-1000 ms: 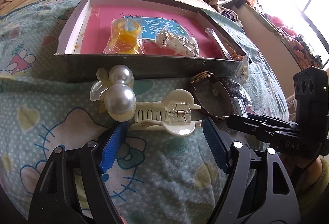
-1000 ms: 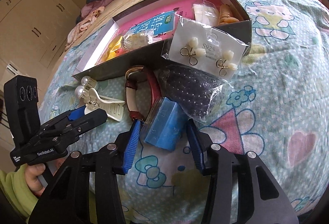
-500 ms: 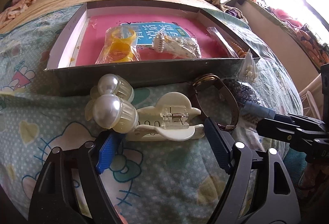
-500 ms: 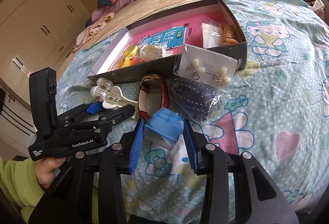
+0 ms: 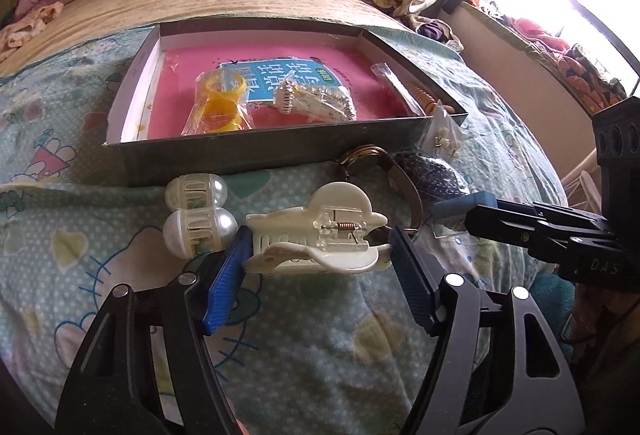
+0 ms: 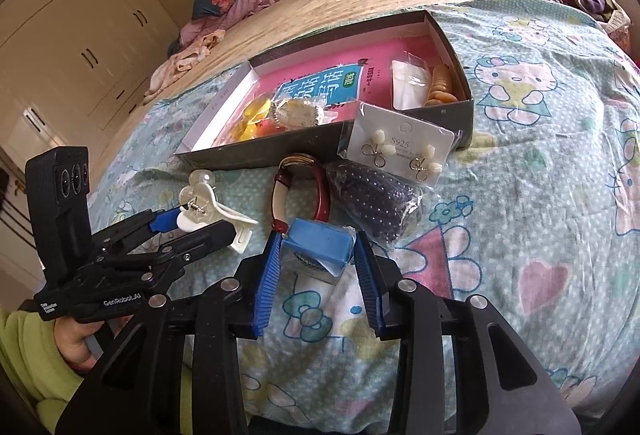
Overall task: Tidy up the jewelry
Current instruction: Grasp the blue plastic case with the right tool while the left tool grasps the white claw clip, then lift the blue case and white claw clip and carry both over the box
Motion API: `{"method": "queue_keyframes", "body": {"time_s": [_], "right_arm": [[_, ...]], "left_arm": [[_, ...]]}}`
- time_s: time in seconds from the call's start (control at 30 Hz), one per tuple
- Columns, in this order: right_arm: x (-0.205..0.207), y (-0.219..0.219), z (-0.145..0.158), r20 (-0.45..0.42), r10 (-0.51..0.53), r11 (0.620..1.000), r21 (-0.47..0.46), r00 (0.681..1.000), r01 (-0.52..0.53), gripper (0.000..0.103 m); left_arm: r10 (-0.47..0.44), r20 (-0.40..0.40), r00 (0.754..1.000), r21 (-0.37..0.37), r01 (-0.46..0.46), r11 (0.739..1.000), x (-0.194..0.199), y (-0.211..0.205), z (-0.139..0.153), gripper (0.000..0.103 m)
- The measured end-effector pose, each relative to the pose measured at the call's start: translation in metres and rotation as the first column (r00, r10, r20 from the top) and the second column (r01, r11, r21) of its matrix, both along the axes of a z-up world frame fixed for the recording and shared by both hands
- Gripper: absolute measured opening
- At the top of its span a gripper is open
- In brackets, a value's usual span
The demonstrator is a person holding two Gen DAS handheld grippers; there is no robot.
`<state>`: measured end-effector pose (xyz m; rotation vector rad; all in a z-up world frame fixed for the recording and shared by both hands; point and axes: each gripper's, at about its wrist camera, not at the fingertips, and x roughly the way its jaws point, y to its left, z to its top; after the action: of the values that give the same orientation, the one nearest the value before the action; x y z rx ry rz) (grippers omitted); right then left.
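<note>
The left gripper [image 5: 318,255] pinches the cream hair claw [image 5: 316,235] by its two ends, apparently lifted off the bedspread [image 5: 100,255] to carry into the open box [image 5: 248,151] just beyond, where bagged pieces already lie. The right gripper [image 6: 316,259] clamps a small blue box [image 6: 318,241] between its pads, likely bound the same way. A watch [image 6: 302,191], an earring card [image 6: 400,151] and a dark pouch [image 6: 376,201] wait outside it; what the blue box contains is hard to make out
</note>
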<state>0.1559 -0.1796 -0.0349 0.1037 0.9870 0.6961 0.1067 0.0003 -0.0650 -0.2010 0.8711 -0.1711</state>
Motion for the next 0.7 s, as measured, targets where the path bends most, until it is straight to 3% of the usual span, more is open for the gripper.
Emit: {"method": "queue_keyframes", "body": {"time_s": [0.37, 0.7], "right_arm": [[-0.007, -0.004, 0.025, 0.058, 0.007, 1.000, 0.026, 0.998, -0.008, 0.034], [-0.020, 0.014, 0.050, 0.120, 0.055, 0.997, 0.043, 0.991, -0.060, 0.034]], "left_arm": [[-0.021, 0.055, 0.998, -0.017, 0.021, 1.000, -0.019, 0.001, 0.028, 0.061], [0.033, 0.111, 0.993, -0.013, -0.031, 0.999, -0.029, 0.023, 0.052, 0.061]]}}
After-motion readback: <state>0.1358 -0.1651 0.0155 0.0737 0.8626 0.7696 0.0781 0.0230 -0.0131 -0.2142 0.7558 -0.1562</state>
